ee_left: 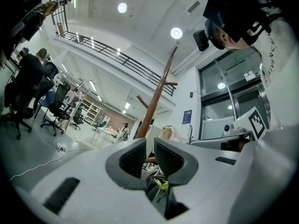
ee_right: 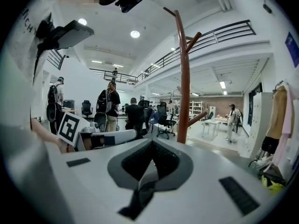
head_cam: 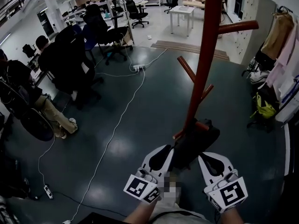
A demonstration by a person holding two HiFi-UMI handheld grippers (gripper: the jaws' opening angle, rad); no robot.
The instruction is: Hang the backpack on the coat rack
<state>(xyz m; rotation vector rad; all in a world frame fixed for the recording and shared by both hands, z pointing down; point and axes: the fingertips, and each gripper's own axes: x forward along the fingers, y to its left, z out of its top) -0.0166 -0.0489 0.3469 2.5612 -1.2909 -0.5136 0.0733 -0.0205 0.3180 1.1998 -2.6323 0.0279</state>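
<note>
A red coat rack with slanted pegs rises from the dark floor right in front of me. The black backpack hangs low against its pole, beside a low peg, between my two grippers. My left gripper is shut on a black strap at the backpack's left side, and the rack shows past its jaws. At the backpack's right side, my right gripper is shut on another black strap, with the rack just beyond. Most of the backpack is hidden in both gripper views.
Black office chairs and a seated person fill the left. A white cable with a power strip crosses the floor. Coats and a yellow-green bag crowd the right wall. A white table stands at the back.
</note>
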